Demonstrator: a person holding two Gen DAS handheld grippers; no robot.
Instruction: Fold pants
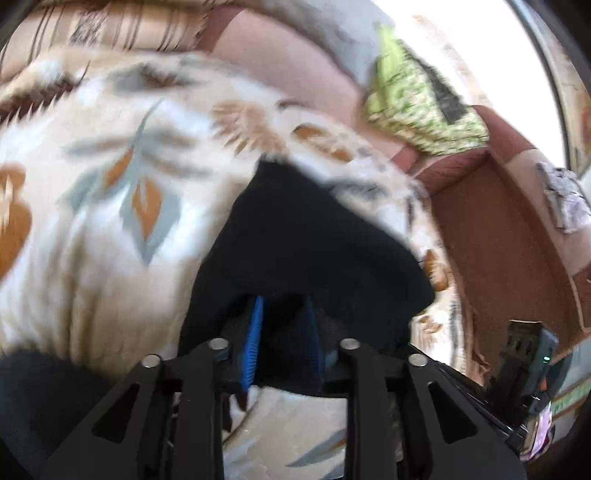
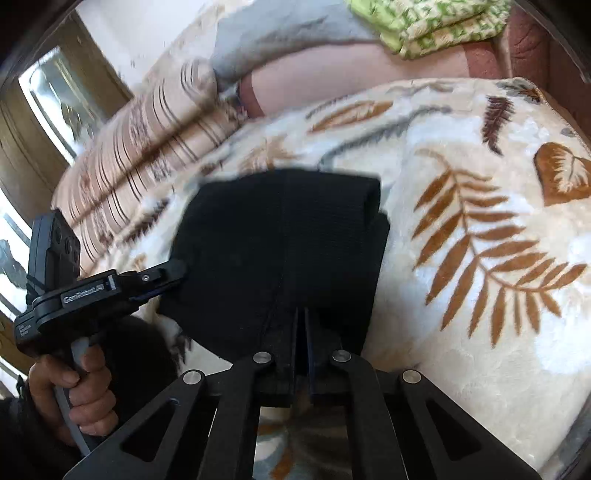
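Left to right across the bed. At the far left, a person's hand [image 2: 79, 391] grips the handle of the left gripper [image 2: 173, 275], whose tip touches the left edge of the black pants [image 2: 280, 251]. In the left wrist view, the left gripper [image 1: 284, 336] has its jaws partly apart with black cloth lying between them; one blue pad [image 1: 255, 343] shows beside the fabric, and whether the pads actually press on the cloth cannot be told from the blurred picture.

The pants lie as a compact, folded dark bundle on the leaf-patterned blanket [image 2: 480, 229] that covers the bed, near its middle, with a rolled fold along the far edge of the bundle and a seam running down its centre.

The right gripper [image 2: 301, 332] sits at the near edge of the pants with its jaws drawn together, clamped on that near edge of the black cloth.

Toward the head of the bed lie a striped pillow [image 2: 147, 147] at the left, a grey cloth [image 2: 280, 37] beside it, and a green patterned cloth [image 2: 436, 26] at the right. In the left wrist view, a reddish-brown carpet [image 1: 498, 240] shows beyond the right edge of the bed.
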